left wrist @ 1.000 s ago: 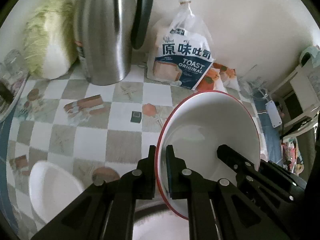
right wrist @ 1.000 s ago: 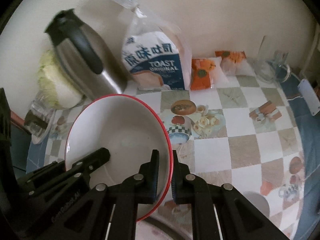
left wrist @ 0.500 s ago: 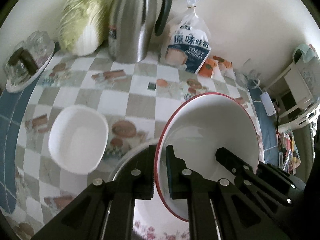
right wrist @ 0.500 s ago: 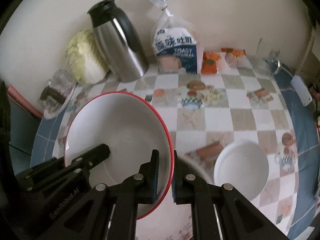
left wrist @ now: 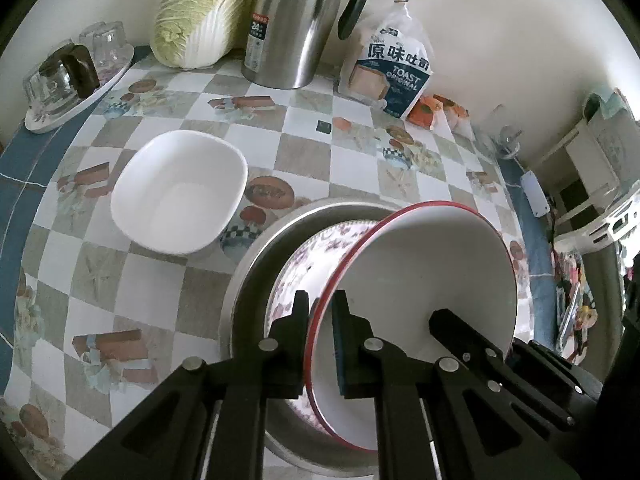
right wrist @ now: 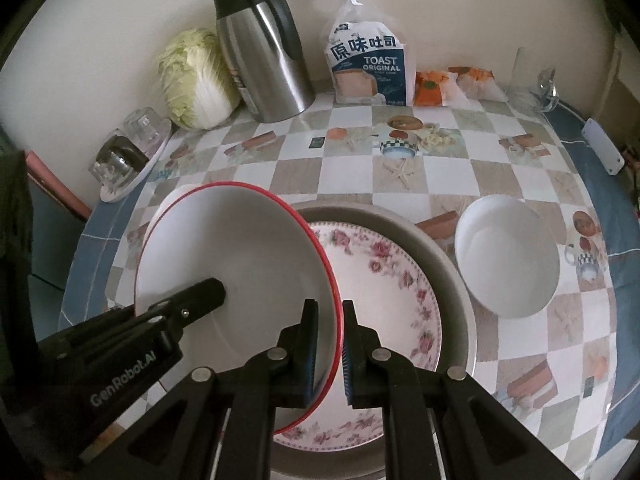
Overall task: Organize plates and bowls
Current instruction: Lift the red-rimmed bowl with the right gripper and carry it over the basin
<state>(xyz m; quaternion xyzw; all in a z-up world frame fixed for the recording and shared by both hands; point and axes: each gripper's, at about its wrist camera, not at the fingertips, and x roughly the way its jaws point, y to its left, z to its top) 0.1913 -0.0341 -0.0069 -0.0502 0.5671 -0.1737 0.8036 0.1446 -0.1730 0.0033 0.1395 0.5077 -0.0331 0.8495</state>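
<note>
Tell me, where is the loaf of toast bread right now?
The toast bread bag stands at the table's far edge against the wall, between the steel kettle and the orange packets.

The red-rimmed white bowl sits tilted in the lower left of the right wrist view, hanging above the other dishes with its rim pinched on opposite sides. Under it, lower centre, the floral plate with pink roses round its border lies flat inside a wide grey metal basin. To the right of the basin, a plain round white bowl stands upright on the checked counter. In the left wrist view, a squarish white dish rests upright left of centre, just beside the basin.
</note>
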